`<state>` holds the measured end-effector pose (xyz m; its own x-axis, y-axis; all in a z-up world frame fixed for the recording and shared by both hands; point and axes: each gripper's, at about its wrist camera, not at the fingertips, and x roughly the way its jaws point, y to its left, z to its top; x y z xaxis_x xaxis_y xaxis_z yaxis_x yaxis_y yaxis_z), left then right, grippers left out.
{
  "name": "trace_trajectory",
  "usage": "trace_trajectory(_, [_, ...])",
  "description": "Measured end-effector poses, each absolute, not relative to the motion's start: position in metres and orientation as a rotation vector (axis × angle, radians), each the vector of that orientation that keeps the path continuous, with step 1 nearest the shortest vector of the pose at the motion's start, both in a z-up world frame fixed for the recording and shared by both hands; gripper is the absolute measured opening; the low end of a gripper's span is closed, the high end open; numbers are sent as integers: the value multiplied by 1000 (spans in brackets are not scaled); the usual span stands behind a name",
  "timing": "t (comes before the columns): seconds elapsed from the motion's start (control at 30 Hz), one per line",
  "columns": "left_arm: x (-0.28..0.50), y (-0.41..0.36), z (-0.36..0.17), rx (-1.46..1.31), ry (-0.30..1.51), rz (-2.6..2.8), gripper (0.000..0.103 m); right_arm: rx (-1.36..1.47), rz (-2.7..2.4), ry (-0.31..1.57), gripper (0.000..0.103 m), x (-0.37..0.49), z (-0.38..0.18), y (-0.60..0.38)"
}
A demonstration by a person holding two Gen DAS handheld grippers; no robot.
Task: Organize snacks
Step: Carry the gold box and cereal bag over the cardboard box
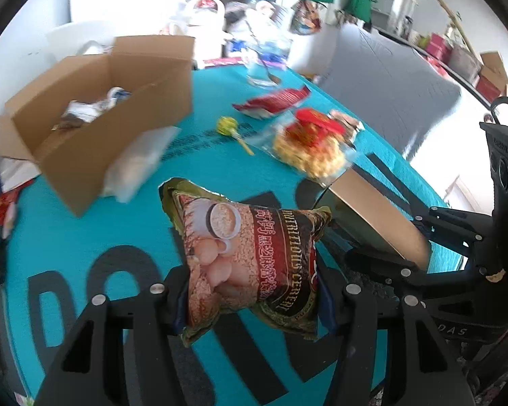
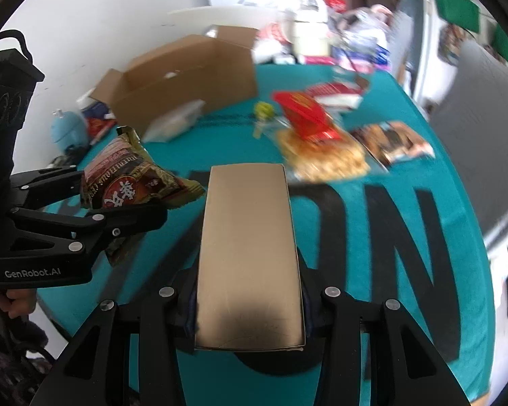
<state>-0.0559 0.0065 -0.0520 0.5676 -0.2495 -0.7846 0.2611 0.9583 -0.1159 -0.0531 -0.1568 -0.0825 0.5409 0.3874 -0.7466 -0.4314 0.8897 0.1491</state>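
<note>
My worktop has bare teal between me and the open box at its far left edge. My right gripper pinches a tan carton; my left gripper pinches a cereal bag, both aloft.

I count two tools, my left and my right. Each holds one item: one cereal packet, one tan box. On the surface I see one carton, one lollipop and four snack bags.
</note>
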Motion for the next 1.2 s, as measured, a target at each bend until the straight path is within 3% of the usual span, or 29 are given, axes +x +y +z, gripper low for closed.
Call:
trace_trajectory(0.67, [-45,73,34,-40,653,-127,57,-223,682,666,44,-13,9,-89])
trace_trajectory(1.2, [34,135,95,-89,471,-60,57,-185,724,538,44,74,70,-40])
